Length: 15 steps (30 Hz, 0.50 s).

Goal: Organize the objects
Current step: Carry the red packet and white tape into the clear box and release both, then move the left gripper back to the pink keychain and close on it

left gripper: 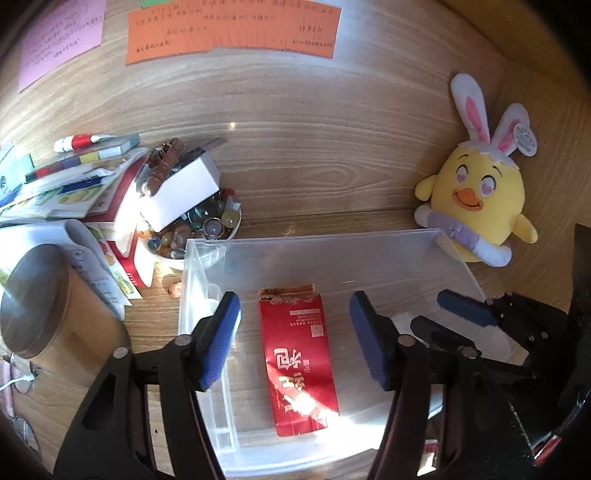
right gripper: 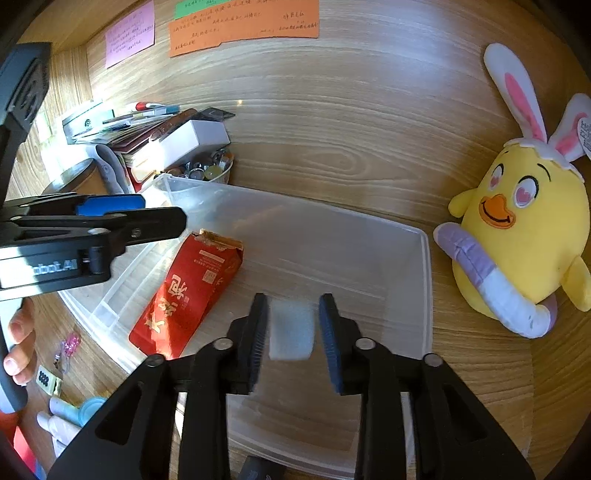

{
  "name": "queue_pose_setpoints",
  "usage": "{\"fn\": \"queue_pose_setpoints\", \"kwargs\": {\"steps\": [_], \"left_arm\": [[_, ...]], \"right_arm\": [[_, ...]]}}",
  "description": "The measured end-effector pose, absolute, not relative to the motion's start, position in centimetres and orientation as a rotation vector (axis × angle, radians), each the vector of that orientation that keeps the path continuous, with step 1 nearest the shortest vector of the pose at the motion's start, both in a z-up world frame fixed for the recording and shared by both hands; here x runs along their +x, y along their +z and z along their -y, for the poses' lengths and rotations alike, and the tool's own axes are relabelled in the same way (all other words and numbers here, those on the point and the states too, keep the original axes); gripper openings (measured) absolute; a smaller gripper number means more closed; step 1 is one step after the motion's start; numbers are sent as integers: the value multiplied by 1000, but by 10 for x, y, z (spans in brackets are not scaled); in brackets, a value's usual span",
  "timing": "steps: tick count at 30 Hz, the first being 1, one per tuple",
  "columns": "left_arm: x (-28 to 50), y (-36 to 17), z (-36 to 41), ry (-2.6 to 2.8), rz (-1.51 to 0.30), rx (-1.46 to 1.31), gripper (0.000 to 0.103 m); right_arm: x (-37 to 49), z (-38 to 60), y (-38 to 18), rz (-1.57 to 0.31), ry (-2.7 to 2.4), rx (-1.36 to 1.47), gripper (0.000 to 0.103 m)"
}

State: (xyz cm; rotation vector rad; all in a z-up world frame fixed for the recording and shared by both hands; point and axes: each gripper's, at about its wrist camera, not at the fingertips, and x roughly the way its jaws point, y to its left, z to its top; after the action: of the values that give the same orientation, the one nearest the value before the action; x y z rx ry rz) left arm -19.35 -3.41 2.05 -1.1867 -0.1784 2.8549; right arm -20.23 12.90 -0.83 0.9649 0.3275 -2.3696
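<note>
A clear plastic bin (left gripper: 207, 280) (right gripper: 424, 280) sits on the wooden desk. A red torn-open packet (left gripper: 297, 362) (right gripper: 188, 291) lies flat inside it. My left gripper (left gripper: 295, 339) is open above the bin, its jaws wide on either side of the red packet, not touching it. My right gripper (right gripper: 293, 332) hovers over the bin's right part with a pale white block (right gripper: 291, 330) between its pads; a small gap shows on each side, so the jaws stand open around it. The right gripper also shows in the left wrist view (left gripper: 458, 317).
A yellow chick plush with bunny ears (left gripper: 476, 199) (right gripper: 517, 236) sits right of the bin. A bowl of beads (left gripper: 199, 229), a white box (left gripper: 184, 192), stacked books and cards (left gripper: 74, 177) and a round tin (left gripper: 37, 302) crowd the left. Coloured notes (left gripper: 232, 29) hang on the back wall.
</note>
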Motion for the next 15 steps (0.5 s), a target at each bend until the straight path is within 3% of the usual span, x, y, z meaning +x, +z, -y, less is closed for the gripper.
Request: {"fn": "queue_pose_setpoints", "kwargs": {"steps": [9, 15], "left_arm": [[-149, 50, 33, 2921, 118, -1044, 97], [-116, 61, 36, 2924, 112, -984, 99]], "right_arm": [[-177, -145, 23, -329, -2444, 838, 69], [-153, -157, 36, -340, -2469, 767, 81]]}}
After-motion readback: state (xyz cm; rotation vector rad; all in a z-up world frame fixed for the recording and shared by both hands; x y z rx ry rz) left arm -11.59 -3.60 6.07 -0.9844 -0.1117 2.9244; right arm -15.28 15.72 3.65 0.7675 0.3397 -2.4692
